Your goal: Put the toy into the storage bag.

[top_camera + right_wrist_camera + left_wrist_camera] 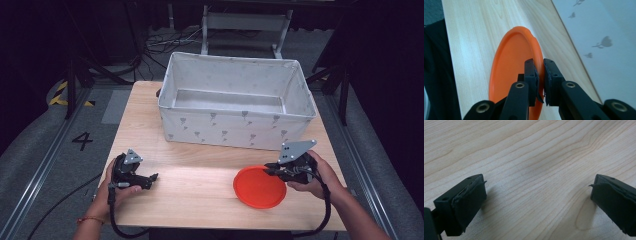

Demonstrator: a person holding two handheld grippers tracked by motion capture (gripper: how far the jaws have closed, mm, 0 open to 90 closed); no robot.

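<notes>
My right gripper (539,75) has its jaws pinched together on the rim of the plate (509,75), one jaw inside the lip and one outside, at the edge nearest the bin (235,100). In the high view the plate (257,187) lies flat on the table (200,190), front right, just short of the bin's front wall. My left gripper (150,177) rests on the table at the front left, well apart from the plate, with its jaws spread wide and only bare wood between them.

The hold is what worries me. I have only a thin slice of rim, and the plate looks smooth and shallow, so I judge it could pivot or slip out once its weight hangs from that one edge. Lifting too fast or tilting my wrist would do it. The bin wall is also close: if I swing across low, the plate's far edge could knock it.
</notes>
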